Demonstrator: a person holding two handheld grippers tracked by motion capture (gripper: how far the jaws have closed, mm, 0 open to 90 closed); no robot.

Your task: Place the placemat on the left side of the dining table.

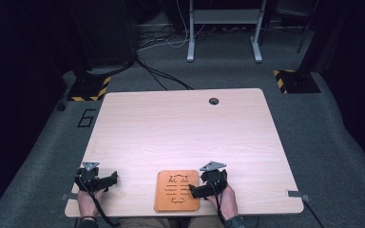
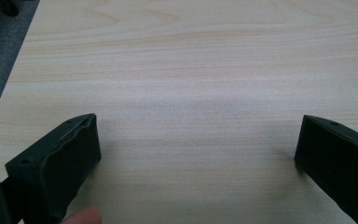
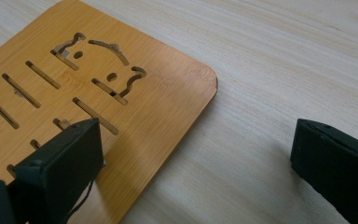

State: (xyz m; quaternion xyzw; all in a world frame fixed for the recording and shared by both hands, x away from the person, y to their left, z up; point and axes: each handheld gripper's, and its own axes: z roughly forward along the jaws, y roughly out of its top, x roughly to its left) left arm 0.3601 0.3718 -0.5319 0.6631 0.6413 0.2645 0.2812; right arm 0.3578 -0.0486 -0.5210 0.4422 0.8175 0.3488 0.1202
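Bright overhead light on the table (image 1: 180, 128); dark surroundings, soft close-up blur.

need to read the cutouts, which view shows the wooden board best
The right gripper view: the wooden board is close, its slots and curved cutouts sharp, though one jaw overlaps it. The high view shows the whole board, small. The left gripper view looks at bare table.

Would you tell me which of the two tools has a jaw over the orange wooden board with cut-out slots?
The right tool: one open jaw hangs over the orange slotted wooden board, while the left tool sits apart above bare table.
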